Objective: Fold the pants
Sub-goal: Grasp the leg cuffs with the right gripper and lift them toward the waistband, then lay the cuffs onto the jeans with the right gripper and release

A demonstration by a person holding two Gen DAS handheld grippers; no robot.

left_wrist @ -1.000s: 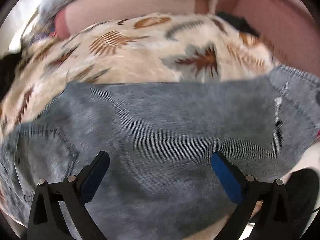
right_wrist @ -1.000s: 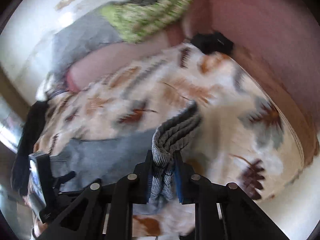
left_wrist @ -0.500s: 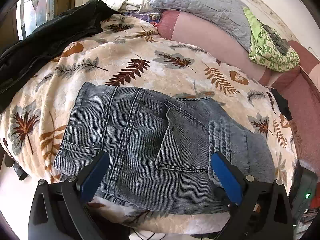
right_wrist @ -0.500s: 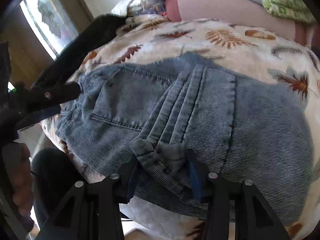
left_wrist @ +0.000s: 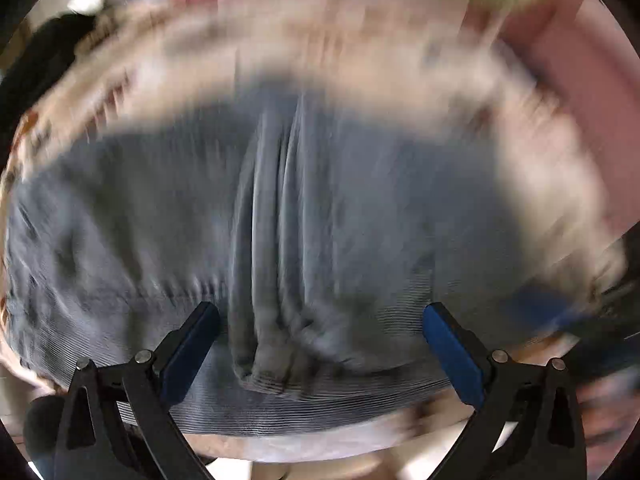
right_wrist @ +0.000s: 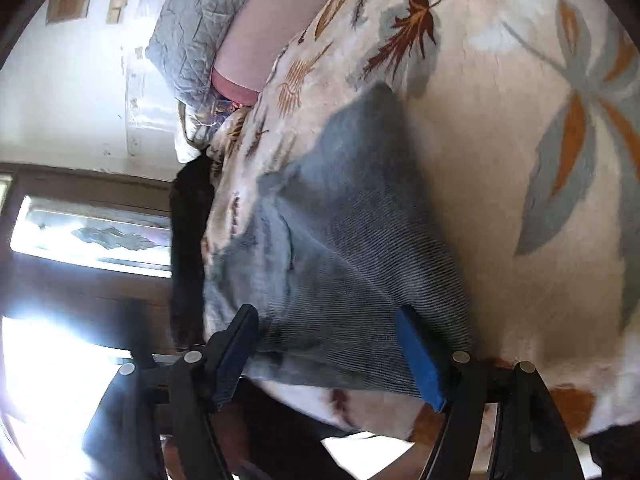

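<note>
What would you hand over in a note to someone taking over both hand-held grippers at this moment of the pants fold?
Left hand-held gripper: open, empty, over the bunched middle ridge of the grey-blue denim pants; view blurred.
Right hand-held gripper: jaws opening, pads not pressing on the denim edge between them.
Pants: lying in a folded stack near the edge of the cream leaf-print blanket.
Done: the fold is laid down.
Left: flatten the ridge; probably square the edges.

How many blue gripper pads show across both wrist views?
4. Left wrist view: one blue rubber pad at lower left, one at lower right. Right wrist view: one at lower left, one at lower right. All over the folded grey-blue denim pants.
</note>
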